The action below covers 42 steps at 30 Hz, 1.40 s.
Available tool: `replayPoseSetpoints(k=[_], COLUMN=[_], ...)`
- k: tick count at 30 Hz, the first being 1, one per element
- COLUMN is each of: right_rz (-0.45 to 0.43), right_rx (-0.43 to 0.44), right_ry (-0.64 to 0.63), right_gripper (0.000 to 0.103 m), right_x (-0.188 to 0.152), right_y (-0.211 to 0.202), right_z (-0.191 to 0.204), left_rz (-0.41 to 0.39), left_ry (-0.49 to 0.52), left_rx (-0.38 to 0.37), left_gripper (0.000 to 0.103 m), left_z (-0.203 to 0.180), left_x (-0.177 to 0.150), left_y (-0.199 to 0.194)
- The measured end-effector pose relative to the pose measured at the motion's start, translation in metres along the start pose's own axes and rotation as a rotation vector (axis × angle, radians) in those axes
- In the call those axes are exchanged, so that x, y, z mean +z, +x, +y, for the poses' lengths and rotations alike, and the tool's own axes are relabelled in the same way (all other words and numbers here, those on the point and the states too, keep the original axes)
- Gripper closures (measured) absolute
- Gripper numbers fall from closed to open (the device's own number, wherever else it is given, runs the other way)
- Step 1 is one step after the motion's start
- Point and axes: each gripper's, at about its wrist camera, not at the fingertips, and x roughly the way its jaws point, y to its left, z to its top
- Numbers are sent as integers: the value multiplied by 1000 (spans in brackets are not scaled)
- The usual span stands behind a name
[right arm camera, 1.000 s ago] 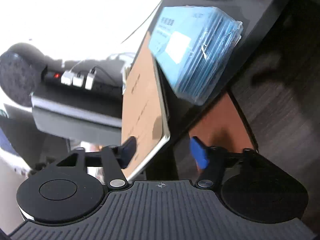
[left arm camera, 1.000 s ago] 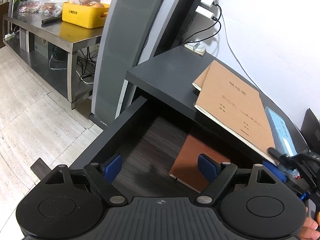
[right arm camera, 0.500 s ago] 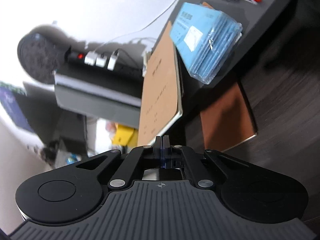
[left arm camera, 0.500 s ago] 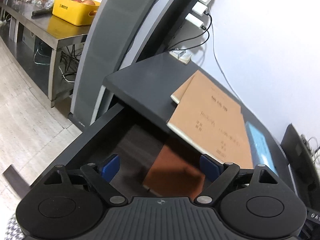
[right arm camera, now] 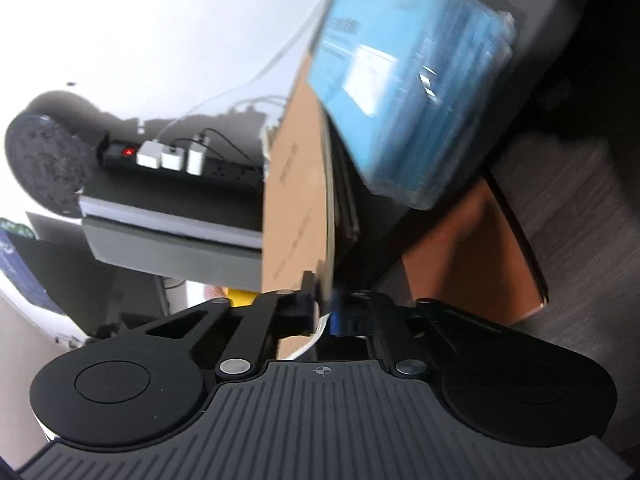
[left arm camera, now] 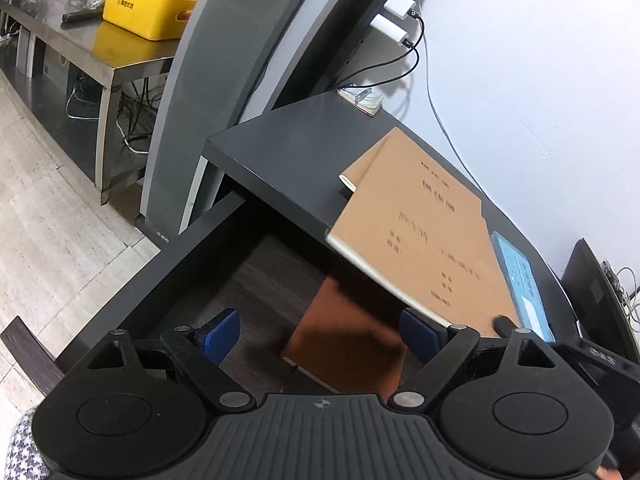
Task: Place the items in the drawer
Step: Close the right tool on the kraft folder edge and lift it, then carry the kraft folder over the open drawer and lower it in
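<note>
Left view: left gripper (left arm camera: 320, 330) wide open, empty, over open drawer (left arm camera: 132, 304). Brown book (left arm camera: 348, 344) lies in drawer betw its pads. Tan book (left arm camera: 424, 232) on desk (left arm camera: 288, 152) at 1 o'clock, overhanging drawer.

Right view: right gripper (right arm camera: 322, 312), having just closed, is clamped on tan book's (right arm camera: 294, 208) edge at 12. Blue pack (right arm camera: 404, 92) at 1, brown book (right arm camera: 468, 256) at 2 in drawer.

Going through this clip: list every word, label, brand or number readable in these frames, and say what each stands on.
Nothing can be read for certain.
Yellow bin: dark print on its side, too small to read.
Tan notebook cover: several lines of printed characters, too blurred.
Blue packet: header print and a white label, blurred.
Grey speaker base: small white marking, unreadable.
Brown notebook in the drawer: no text visible.
</note>
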Motion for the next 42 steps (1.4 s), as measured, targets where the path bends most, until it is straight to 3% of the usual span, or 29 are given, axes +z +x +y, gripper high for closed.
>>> replayPoseSetpoints(k=[9,12,16,19,20,22,23,24,29,31,36,42], right_rz=[108,116,124,99,87,69,66,68,79,75,78,86], right_rx=[33,34,15,15,15,18,19,14,-62,-100,-142,-140], right_ry=[7,17,-21,-30,-26,-14,-18,-35,-241,-335,-439,-395], right_gripper=[99,97,71,50,49,54,65,95,97,97,96,96], right_x=[-15,-15,-10,-2,1,5,5,4,-13,-23,-42,-48], right_y=[-40,-43,-36,-25,-20,-13,-11,-10,-16,-21,-34,-43], right_z=[-11,-21,-17,-15,-15,-17,-17,-15,15,29,45,38], left_rz=[-17,9,31,53,55,48,40,32,-52,-71,-103,-110], left_ry=[-7,39,86,93,95,120,141,166,454,509,543,557], left_rx=[-40,-62,-118,-134,-136,-129,-121,-110,50,89,127,134], left_gripper=[17,24,49,51,52,55,57,57,63,67,69,69], left_z=[-1,-9,-19,-21,-20,-22,-23,-26,-64,-72,-73,-73], left_x=[9,13,16,16,16,15,15,14,-2,-8,-20,-29], left_y=[18,32,42,46,47,44,42,39,11,0,-21,-29])
